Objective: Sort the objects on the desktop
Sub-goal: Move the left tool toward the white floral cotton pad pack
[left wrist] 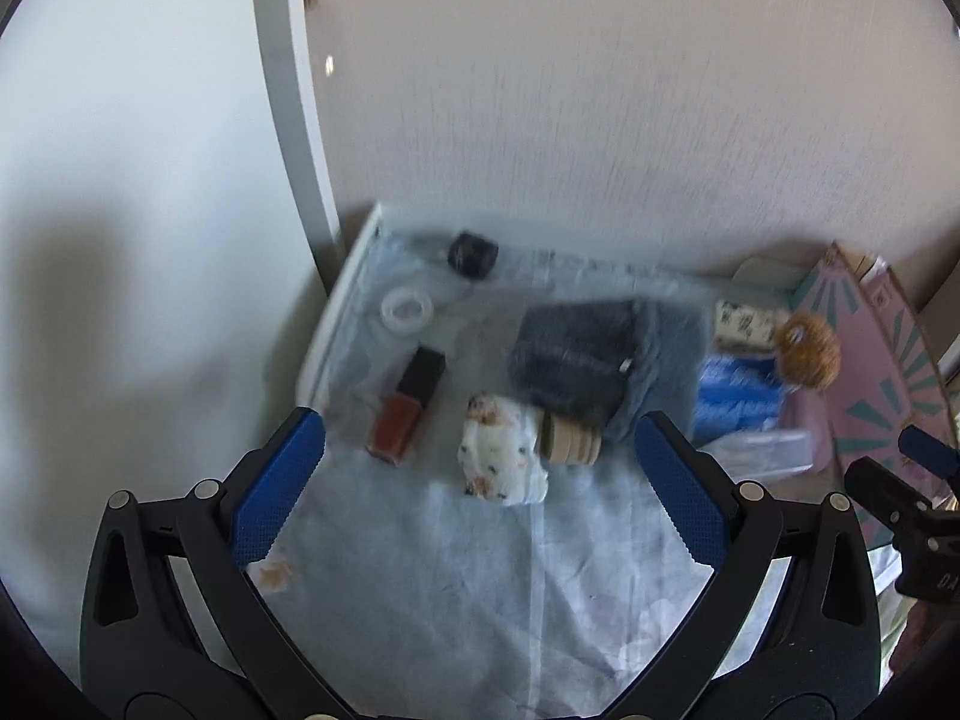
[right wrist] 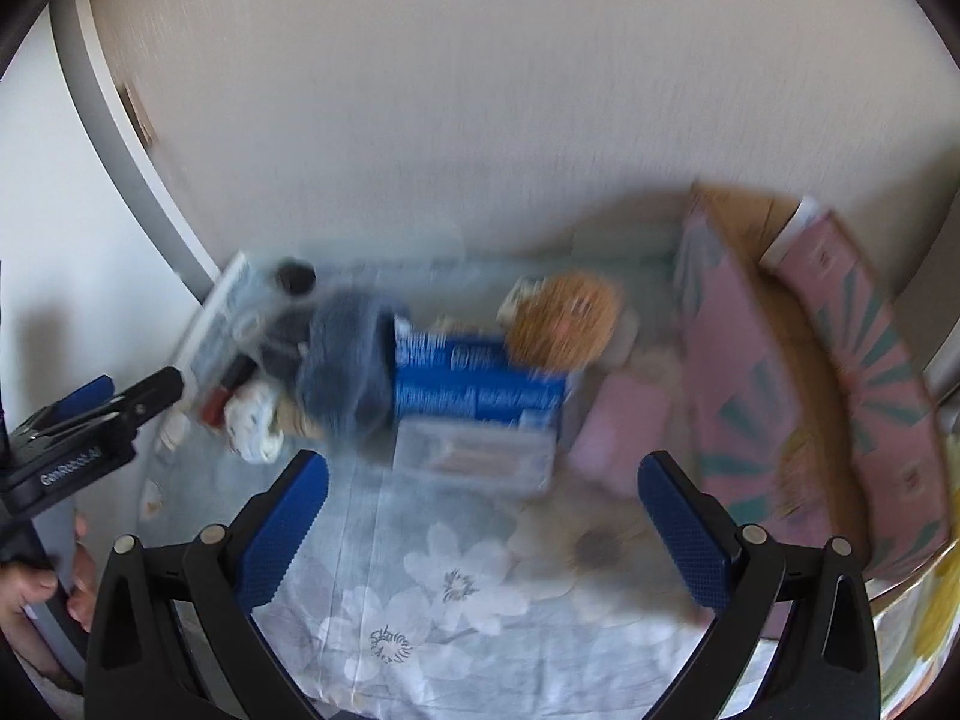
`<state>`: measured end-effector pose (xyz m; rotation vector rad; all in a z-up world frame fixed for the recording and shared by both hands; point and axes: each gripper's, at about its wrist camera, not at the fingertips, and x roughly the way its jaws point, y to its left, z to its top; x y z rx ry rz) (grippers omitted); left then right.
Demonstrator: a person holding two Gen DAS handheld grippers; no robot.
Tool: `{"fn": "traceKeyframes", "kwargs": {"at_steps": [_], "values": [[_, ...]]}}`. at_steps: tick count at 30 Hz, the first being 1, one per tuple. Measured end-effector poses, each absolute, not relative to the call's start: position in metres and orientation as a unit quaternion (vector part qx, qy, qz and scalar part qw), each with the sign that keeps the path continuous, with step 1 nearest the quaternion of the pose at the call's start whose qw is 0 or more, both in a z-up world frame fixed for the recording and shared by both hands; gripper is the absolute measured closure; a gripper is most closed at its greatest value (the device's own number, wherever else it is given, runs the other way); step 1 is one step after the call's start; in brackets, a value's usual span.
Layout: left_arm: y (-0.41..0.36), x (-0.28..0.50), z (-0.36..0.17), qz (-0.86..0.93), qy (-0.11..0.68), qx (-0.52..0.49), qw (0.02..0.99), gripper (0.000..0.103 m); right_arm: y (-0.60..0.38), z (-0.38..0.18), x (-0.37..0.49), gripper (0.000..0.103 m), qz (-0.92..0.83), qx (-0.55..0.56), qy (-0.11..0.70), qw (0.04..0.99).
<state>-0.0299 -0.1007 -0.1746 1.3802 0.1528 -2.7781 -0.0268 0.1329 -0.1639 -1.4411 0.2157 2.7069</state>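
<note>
- The pink box (right wrist: 780,372) stands at the right, near the wall.
- The left claw (left wrist: 480,480) is spread wide and holds nothing.
- The right claw (right wrist: 483,510) is spread wide too, touching nothing.
- The blue box (right wrist: 474,384) lies just beyond the right claw.
- The nail polish bottle (left wrist: 408,405) lies on the cloth (left wrist: 480,570), past the left claw.

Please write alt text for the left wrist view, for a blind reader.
The open left gripper hovers over a blue cloth holding a red nail polish bottle, a patterned cloth roll and a dark pouch.
</note>
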Motion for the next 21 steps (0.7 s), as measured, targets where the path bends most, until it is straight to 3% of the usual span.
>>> {"fn": "traceKeyframes", "kwargs": {"at_steps": [5,15,19,21], "values": [[-0.102,-0.040,-0.219,-0.886,0.048,0.461,0.007,0.005,0.122,-0.198,-0.037,0.000,0.876,-0.476,0.060,0.054],[-0.104,-0.049,-0.253,-0.882,0.043,0.470,-0.004,0.006,0.124,-0.223,-0.050,0.000,0.872,-0.479,0.074,0.076],[-0.103,-0.052,-0.260,-0.881,0.031,0.472,-0.010,0.018,0.122,-0.226,-0.053,0.002,0.874,-0.474,0.068,0.084],[-0.103,-0.053,-0.261,-0.881,0.035,0.472,-0.023,0.030,0.118,-0.229,-0.055,0.011,0.872,-0.478,0.053,0.092]]}}
